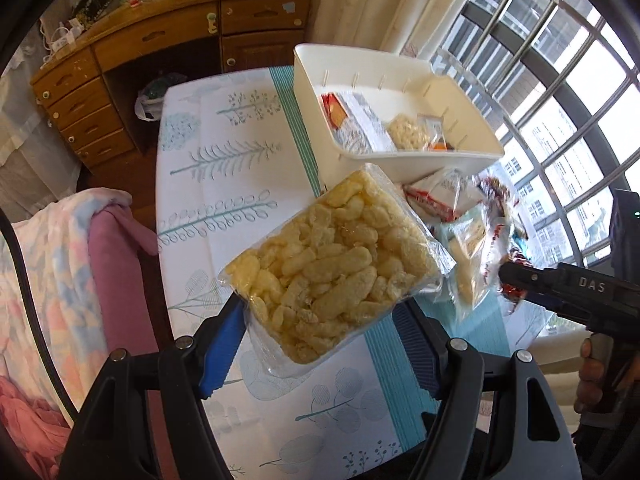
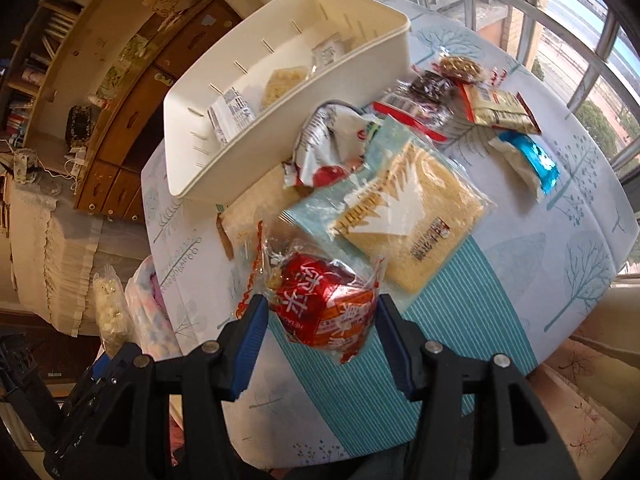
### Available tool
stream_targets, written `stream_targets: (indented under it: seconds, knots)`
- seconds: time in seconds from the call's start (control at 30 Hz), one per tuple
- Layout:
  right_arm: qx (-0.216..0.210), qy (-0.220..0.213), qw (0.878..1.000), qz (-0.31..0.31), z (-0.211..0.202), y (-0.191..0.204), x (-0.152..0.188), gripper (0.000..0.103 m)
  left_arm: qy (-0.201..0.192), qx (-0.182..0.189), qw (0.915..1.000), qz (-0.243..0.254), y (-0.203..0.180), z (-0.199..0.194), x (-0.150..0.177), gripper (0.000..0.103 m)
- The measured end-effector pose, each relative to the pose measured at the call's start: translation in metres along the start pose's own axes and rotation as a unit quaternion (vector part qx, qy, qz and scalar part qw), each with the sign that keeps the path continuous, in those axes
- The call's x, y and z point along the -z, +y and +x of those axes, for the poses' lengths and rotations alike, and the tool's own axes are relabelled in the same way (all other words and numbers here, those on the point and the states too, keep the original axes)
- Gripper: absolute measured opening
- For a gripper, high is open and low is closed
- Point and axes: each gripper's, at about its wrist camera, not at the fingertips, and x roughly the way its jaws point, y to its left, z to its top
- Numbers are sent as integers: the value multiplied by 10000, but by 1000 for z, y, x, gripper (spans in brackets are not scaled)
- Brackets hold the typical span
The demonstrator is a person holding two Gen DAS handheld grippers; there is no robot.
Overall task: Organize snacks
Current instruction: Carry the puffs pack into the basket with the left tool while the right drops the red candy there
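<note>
Left gripper [image 1: 320, 344]: clamped on puffed-snack bag [image 1: 336, 268].
Right gripper [image 2: 318, 340]: clamped on red packet [image 2: 326, 308].
Bin [image 1: 360, 60]: ahead, few snacks inside.
Left: several packets [image 2: 408, 208] beyond grippers on table [image 1: 224, 152].

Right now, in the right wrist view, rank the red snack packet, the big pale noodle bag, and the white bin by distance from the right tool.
1. red snack packet, between its pads.
2. pale noodle bag, just beyond.
3. white bin, farthest, upper left.

Home bedroom: wooden desk with drawers [image 1: 92, 120], blanket [image 1: 60, 248], patterned tablecloth [image 1: 224, 168], barred window [image 1: 560, 100].
</note>
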Motion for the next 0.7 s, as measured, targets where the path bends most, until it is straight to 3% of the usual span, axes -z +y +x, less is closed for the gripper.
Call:
stream_targets:
  seconds: [0.33,0.7]
  knots:
    - [-390,-208,9975,-546,-16,30,-66,55,-365,-121,9990,-230,-30,-30,-48,72]
    - [-668,-406,9905,-1131,-37,50,-146,55,-695,-176,9959,-554,-65,-29,-116,72]
